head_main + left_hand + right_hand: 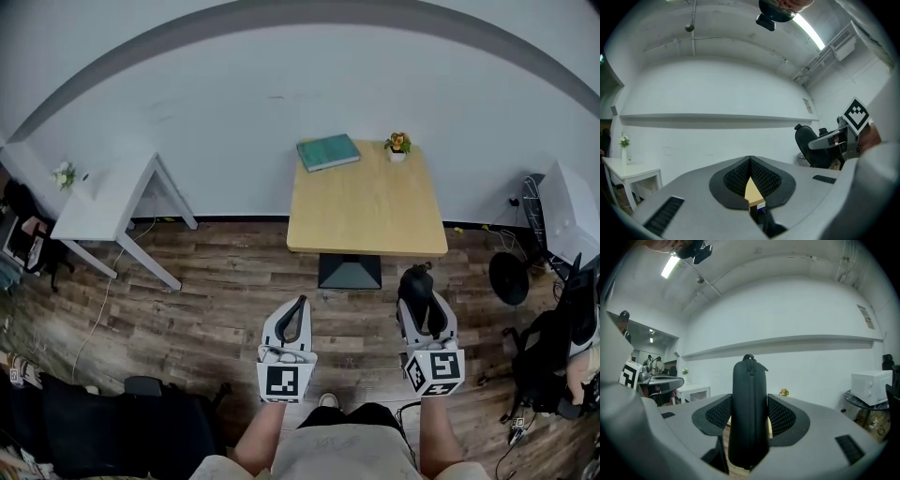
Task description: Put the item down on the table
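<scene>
A black zippered case (749, 413) stands upright between the pads of my right gripper (749, 420), which is shut on it. In the head view the case (417, 292) pokes out ahead of the right gripper (424, 314), over the wooden floor just short of the light wooden table (367, 211). My left gripper (294, 321) hangs beside it on the left with its jaws closed together and nothing in them. In the left gripper view its pads (761, 177) meet at the tips.
On the table's far edge lie a teal book (328, 152) and a small potted flower (397, 144). A white side table (103, 202) stands at the left. Black chairs (548, 352) and a white microwave (572, 211) crowd the right side.
</scene>
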Demonstrator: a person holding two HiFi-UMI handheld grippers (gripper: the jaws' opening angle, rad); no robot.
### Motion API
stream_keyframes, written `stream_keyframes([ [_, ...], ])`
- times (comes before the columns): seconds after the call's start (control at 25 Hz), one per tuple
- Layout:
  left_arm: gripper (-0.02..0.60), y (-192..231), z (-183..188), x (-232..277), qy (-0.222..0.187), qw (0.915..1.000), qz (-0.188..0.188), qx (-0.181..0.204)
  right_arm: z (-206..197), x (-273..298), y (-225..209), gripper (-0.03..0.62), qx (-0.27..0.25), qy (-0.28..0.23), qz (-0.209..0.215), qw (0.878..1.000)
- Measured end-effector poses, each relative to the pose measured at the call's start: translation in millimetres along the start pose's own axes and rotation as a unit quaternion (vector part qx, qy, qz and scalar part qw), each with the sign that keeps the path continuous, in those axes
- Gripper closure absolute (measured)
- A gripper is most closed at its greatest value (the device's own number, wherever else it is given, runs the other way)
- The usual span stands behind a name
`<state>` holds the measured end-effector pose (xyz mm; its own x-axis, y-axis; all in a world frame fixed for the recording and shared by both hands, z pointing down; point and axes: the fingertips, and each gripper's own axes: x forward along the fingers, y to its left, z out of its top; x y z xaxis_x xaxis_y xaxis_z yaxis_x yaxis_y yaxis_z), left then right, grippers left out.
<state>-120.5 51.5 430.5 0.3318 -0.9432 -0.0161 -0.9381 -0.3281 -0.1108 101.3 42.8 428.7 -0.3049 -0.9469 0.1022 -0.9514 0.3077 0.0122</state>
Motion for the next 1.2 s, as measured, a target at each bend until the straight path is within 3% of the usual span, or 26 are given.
stream_keyframes([
  [0.4, 0.574, 13.1, 2.0, 46.9, -0.005, 0.9999, 0.003, 0.013, -0.7, 50.4, -17.6, 0.345, 0.007, -0.007, 0.006, 1.0],
  [0.8, 0.574, 11.5, 16.2, 137.6, -0.036, 0.9988, 0.011, 0.033, 7.0, 124.4, -70.3, 0.347, 0.015, -0.011, 0.021, 1.0],
  [1.2, 0.574, -1.3, 19.4, 220.2, -0.003, 0.9993, 0.018, 0.032, 15.6, 184.2, -133.3, 0.346, 0.029, -0.012, 0.026, 0.999],
])
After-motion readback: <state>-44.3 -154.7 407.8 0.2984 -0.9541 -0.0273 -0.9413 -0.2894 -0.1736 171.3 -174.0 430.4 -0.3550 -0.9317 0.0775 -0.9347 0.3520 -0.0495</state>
